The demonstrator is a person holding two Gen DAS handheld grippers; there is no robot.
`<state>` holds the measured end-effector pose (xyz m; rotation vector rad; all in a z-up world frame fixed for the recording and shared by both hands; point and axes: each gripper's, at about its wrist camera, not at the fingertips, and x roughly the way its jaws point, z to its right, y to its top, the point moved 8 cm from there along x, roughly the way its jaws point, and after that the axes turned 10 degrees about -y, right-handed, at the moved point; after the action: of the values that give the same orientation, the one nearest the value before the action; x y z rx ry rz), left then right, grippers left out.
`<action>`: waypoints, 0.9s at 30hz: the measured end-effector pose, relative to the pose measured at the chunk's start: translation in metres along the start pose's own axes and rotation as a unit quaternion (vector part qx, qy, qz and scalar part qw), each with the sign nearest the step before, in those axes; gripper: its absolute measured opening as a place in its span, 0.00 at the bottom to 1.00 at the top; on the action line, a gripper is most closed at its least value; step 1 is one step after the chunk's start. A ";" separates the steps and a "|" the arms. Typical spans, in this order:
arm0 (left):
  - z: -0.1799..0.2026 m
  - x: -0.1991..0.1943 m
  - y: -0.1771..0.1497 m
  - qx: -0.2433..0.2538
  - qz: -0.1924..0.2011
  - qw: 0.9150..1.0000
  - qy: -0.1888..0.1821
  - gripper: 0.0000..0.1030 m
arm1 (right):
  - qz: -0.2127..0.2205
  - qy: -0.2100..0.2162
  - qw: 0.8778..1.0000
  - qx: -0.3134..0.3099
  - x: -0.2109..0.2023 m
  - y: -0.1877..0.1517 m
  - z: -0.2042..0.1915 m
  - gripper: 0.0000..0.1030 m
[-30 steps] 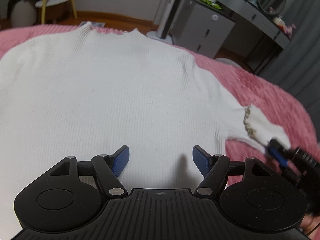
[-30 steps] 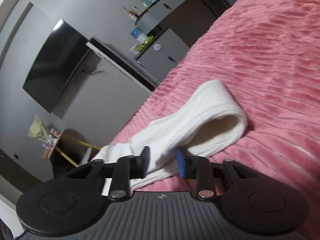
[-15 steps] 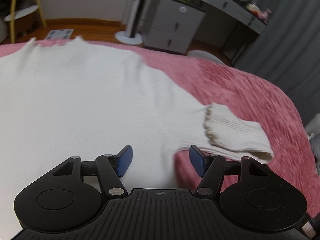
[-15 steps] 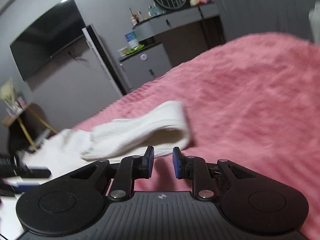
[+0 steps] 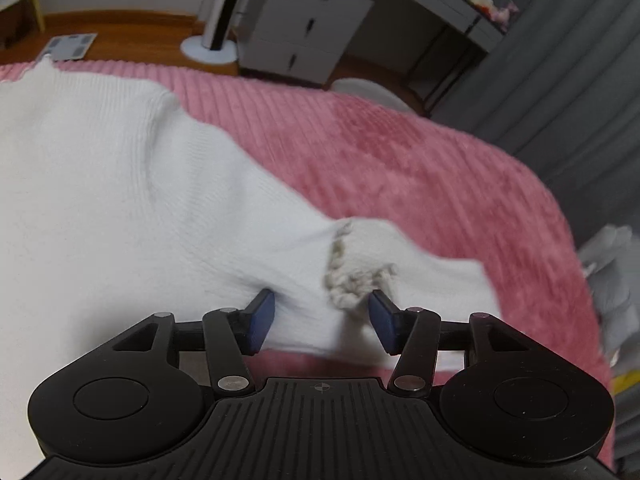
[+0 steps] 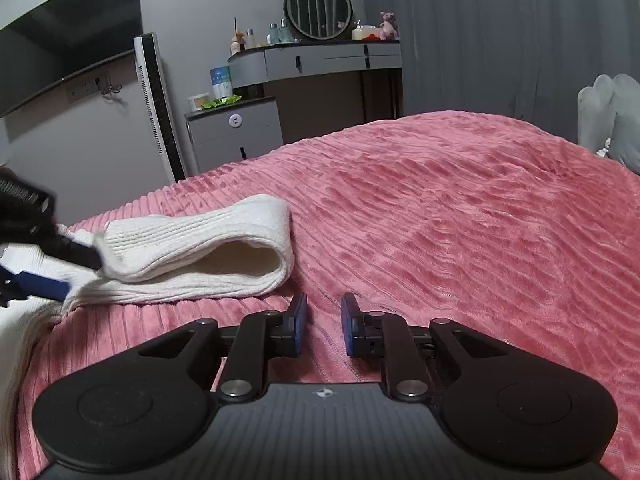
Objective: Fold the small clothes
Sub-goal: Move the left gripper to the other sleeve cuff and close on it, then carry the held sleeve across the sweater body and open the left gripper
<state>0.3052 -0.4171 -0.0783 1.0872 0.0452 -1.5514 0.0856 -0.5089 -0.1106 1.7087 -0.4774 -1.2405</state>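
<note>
Letting go of the sweater's sleeve (image 6: 192, 248), the right gripper (image 6: 323, 320) had backed off, narrowly parted and empty; the left gripper (image 5: 320, 320), wide, now straddled it on the bed (image 6: 460, 208).

one white sweater (image 5: 120, 200), one pink bedspread (image 6: 440, 220), two hand-held grippers (image 5: 322, 322).

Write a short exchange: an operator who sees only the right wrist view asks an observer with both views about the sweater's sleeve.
Operator: Is the left gripper shut on the sleeve?
Observer: No. Its jaws stand open, straddling the sleeve beside a frayed seam.
Operator: How does the sweater body lie?
Observer: Spread out on the pink blanket.
</note>
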 end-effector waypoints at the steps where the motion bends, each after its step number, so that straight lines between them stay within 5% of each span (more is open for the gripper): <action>1: 0.003 0.002 0.000 0.009 -0.001 1.000 -0.008 0.55 | 0.000 0.000 1.000 0.000 0.001 0.000 0.000 0.17; 4: 0.002 0.014 -0.002 0.008 -0.017 1.000 0.002 0.55 | -0.002 0.003 1.000 0.006 0.003 0.000 -0.001 0.17; 8: 0.002 -0.001 0.003 -0.041 -0.006 0.997 -0.062 0.55 | -0.002 0.005 1.000 0.008 0.002 -0.001 0.001 0.18; 16: 0.003 0.013 0.003 -0.038 -0.023 0.998 -0.050 0.55 | -0.001 0.000 1.000 0.004 0.003 -0.002 -0.001 0.18; 19: 0.006 0.022 0.001 -0.015 -0.028 0.999 -0.035 0.28 | 0.000 -0.002 1.000 0.001 0.003 -0.002 -0.002 0.18; 20: 0.003 0.022 0.000 -0.012 -0.027 0.999 -0.021 0.08 | 0.000 -0.003 1.000 -0.001 0.004 -0.002 -0.002 0.18; 27: -0.006 -0.020 0.019 -0.010 0.027 1.000 -0.007 0.07 | 0.002 -0.007 1.000 -0.009 0.006 -0.004 -0.003 0.19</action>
<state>0.3211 -0.4042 -0.0589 1.0531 0.0210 -1.5081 0.0902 -0.5098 -0.1164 1.6852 -0.4765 -1.2520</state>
